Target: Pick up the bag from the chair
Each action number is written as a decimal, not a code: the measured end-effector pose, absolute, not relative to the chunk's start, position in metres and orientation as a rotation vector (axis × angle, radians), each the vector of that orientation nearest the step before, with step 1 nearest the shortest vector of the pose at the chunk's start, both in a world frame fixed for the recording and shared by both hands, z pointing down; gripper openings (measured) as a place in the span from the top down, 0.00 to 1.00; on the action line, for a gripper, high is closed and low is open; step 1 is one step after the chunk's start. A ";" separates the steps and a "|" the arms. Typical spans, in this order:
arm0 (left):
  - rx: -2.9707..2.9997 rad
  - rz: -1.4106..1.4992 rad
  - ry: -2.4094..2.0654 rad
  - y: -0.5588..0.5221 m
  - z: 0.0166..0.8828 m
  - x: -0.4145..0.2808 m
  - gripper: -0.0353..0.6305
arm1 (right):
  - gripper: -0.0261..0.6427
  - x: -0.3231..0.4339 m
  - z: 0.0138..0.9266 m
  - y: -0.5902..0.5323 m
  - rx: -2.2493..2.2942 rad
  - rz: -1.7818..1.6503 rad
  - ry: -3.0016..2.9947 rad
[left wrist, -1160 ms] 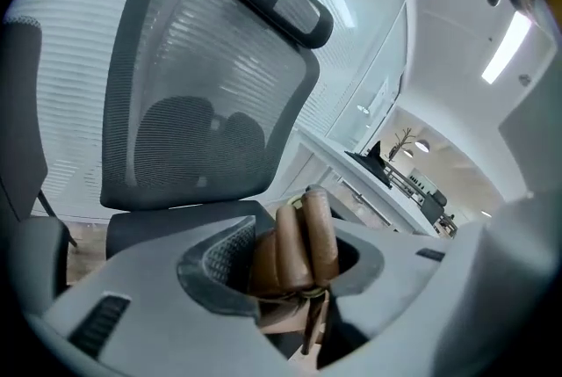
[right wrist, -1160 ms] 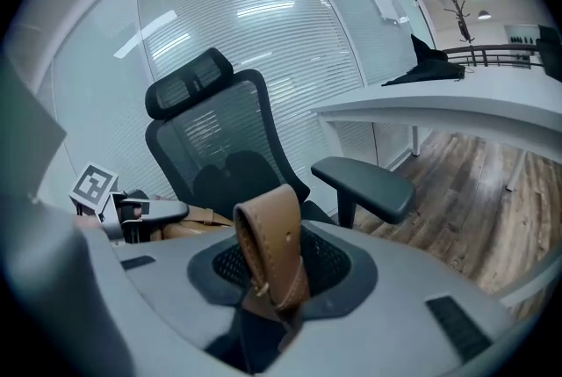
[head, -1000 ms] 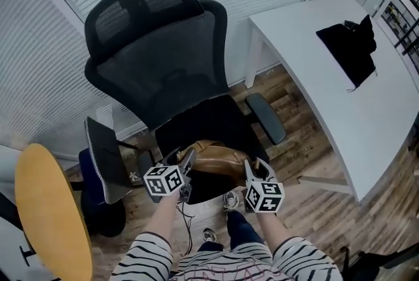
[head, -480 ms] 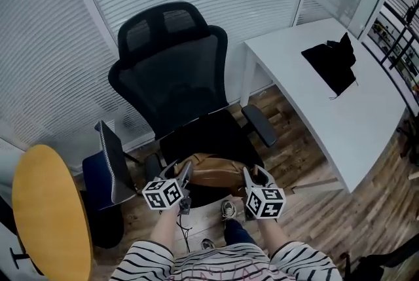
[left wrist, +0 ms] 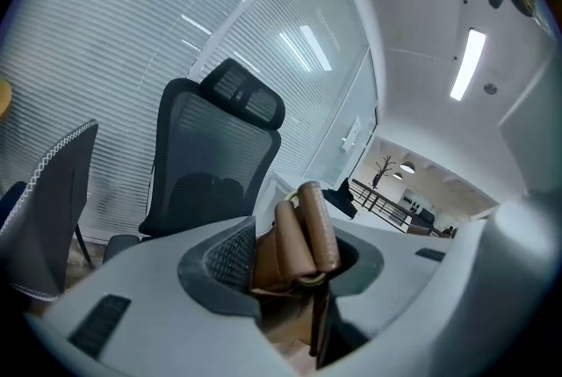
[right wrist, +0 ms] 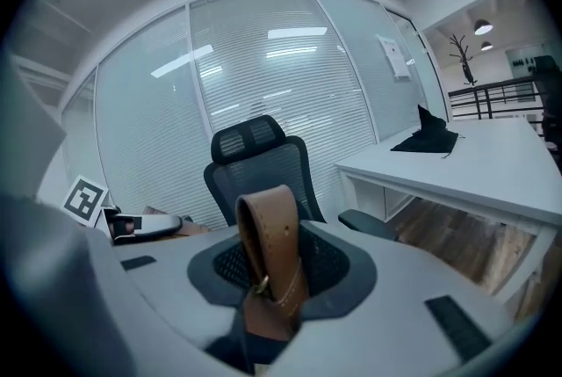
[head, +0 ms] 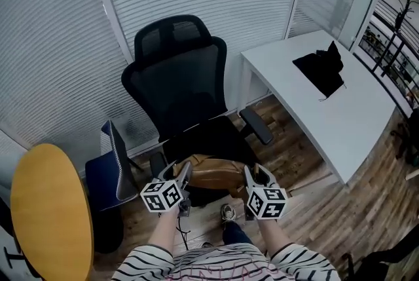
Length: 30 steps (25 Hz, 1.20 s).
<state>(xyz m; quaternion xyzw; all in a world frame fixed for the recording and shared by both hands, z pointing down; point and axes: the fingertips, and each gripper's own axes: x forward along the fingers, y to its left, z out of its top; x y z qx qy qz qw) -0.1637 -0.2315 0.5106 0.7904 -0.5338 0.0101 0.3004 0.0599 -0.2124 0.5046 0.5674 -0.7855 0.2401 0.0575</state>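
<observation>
A tan leather bag (head: 214, 171) hangs between my two grippers in front of the seat of the black mesh office chair (head: 180, 90). My left gripper (head: 183, 171) is shut on the bag's left strap (left wrist: 303, 235), which sticks up between its jaws. Clamped in my right gripper (head: 252, 173) is the bag's other strap (right wrist: 270, 252), a brown loop with a buckle. The bag is lifted off the seat (head: 209, 139), which lies bare behind it.
A white desk (head: 327, 109) with a black cloth (head: 319, 70) stands at the right. A round yellow table (head: 46, 214) is at the left, with a dark side chair (head: 111, 168) beside it. Blinds cover the glass wall behind. My feet stand on the wood floor below.
The head view has drawn back and up from the chair, which now looks smaller and farther. Both grippers stay shut on the straps, the bag held between them clear of the seat.
</observation>
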 end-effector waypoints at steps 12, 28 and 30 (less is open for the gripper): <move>2.165 -0.039 -1.417 -0.183 0.461 -0.180 0.66 | 0.78 0.045 0.449 -0.167 1.787 0.623 -2.445; 2.253 -0.109 -1.422 -0.131 0.404 -0.194 0.67 | 0.80 0.035 0.387 -0.117 1.878 0.527 -2.521; 2.261 -0.114 -1.426 -0.127 0.399 -0.197 0.67 | 0.80 0.033 0.382 -0.113 1.878 0.512 -2.528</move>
